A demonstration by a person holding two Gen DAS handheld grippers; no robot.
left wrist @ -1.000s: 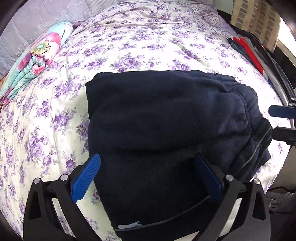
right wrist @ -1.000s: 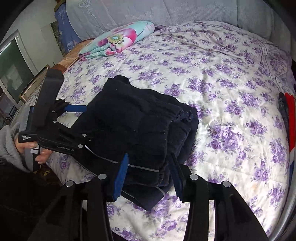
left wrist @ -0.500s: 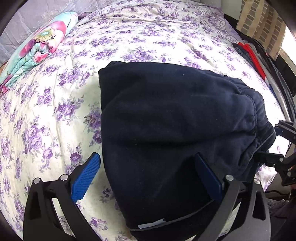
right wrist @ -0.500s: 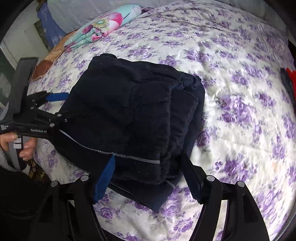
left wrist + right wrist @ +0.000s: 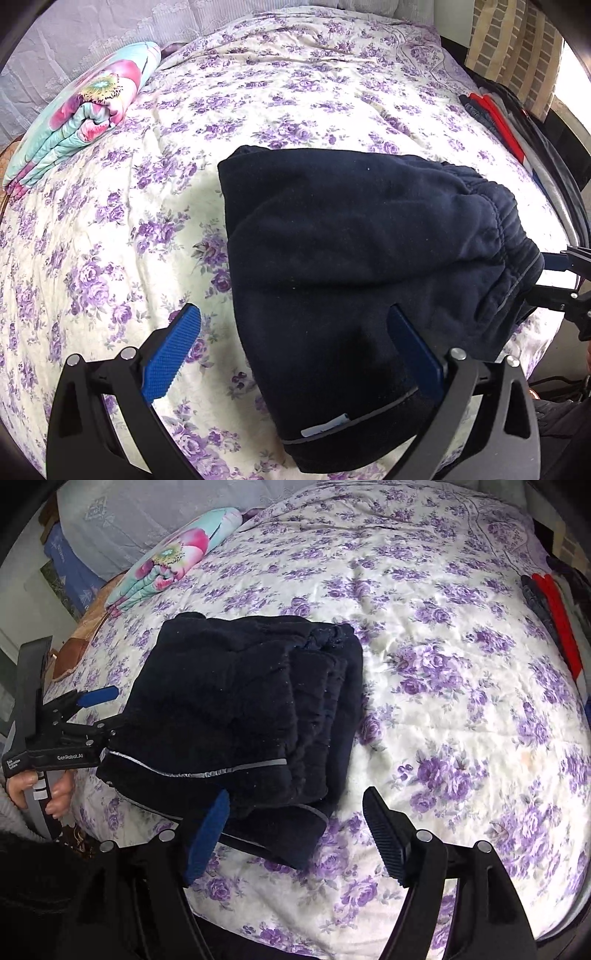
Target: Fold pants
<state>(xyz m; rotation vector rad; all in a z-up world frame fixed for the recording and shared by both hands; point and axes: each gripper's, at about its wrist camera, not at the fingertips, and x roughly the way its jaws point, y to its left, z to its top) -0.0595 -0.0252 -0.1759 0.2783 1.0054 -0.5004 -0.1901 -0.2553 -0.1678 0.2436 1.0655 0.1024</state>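
Observation:
The dark navy pants (image 5: 354, 266) lie folded into a thick stack on the floral bedspread (image 5: 258, 103), near the bed's front edge; they also show in the right wrist view (image 5: 236, 709). My left gripper (image 5: 295, 354) is open, its right finger over the stack's near left corner and its left finger over bare bedspread. My right gripper (image 5: 295, 834) is open at the stack's right front corner, holding nothing. The left gripper also shows from the side in the right wrist view (image 5: 99, 709), and the right gripper's fingertips show at the right edge of the left wrist view (image 5: 554, 277).
A folded floral quilt (image 5: 81, 107) lies at the back left of the bed. Red and dark clothes (image 5: 495, 118) lie along the bed's right edge. A headboard cloth (image 5: 147, 513) runs behind.
Both grippers have opened wider and drawn back from the pants. The right gripper has shifted right, off the stack's corner. The folded stack has stayed flat on the bed.

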